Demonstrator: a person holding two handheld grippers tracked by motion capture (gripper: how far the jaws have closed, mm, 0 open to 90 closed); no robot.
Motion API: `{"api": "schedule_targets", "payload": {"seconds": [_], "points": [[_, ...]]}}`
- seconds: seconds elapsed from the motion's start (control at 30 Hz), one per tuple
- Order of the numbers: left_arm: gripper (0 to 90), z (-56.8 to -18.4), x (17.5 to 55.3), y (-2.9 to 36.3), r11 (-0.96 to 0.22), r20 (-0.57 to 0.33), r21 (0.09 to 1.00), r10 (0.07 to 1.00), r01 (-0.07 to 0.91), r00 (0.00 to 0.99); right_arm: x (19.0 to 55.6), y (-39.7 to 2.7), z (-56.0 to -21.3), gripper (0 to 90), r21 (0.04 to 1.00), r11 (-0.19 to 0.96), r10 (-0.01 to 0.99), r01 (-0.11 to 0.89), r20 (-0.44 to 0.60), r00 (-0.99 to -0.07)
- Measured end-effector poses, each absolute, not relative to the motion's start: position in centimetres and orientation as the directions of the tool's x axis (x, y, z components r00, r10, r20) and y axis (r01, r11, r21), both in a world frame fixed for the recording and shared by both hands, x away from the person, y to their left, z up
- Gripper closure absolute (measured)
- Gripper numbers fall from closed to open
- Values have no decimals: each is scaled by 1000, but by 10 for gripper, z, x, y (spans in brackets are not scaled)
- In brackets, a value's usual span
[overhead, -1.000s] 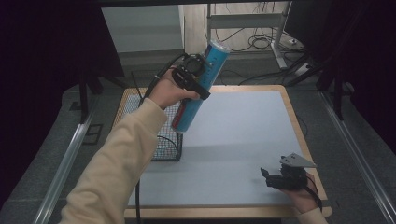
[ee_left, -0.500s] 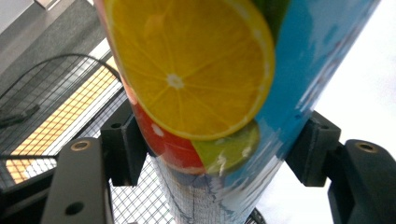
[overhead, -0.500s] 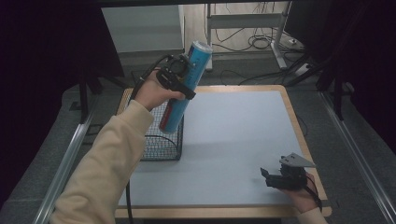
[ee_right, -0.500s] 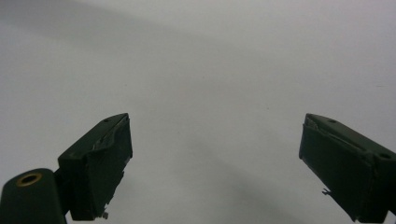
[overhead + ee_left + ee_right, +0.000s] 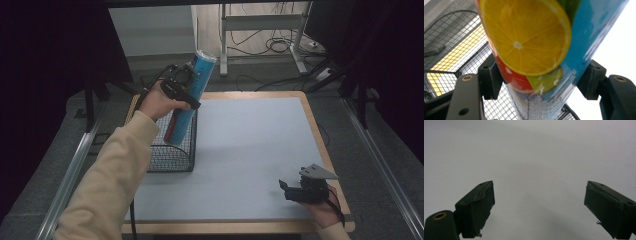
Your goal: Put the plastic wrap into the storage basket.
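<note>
Left tool clamped on tall blue tube, tilted, lower end inside wire basket. Right tool spread wide, low over pale surface.

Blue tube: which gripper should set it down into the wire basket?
Left. The left gripper already clamps the blue tube, its lower end over the wire basket. The right gripper rests open at the table's near right corner.

My left black two-jaw gripper trails a dark cable toward my cream long sleeve. Its blocky matte pads sit near brass-ringed screw holes. My right black gripper, nearer the wooden table edge, carries a grey three-cornered plate; its pad edges look chipped.
</note>
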State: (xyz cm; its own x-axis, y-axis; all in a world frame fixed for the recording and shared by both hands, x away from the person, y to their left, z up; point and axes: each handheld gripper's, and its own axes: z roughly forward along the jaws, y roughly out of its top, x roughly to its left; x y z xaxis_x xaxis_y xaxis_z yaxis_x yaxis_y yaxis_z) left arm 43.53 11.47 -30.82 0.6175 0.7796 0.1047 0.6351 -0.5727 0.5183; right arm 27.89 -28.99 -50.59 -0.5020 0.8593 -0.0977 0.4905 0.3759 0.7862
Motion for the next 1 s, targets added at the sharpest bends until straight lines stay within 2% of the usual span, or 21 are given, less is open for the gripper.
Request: {"api": "schedule_targets", "payload": {"seconds": [1.0], "points": [[320,-369,479,130,-546,124,422,825,723,551,281,-292,-508,100,784,373,862,496,-94,-499]]}}
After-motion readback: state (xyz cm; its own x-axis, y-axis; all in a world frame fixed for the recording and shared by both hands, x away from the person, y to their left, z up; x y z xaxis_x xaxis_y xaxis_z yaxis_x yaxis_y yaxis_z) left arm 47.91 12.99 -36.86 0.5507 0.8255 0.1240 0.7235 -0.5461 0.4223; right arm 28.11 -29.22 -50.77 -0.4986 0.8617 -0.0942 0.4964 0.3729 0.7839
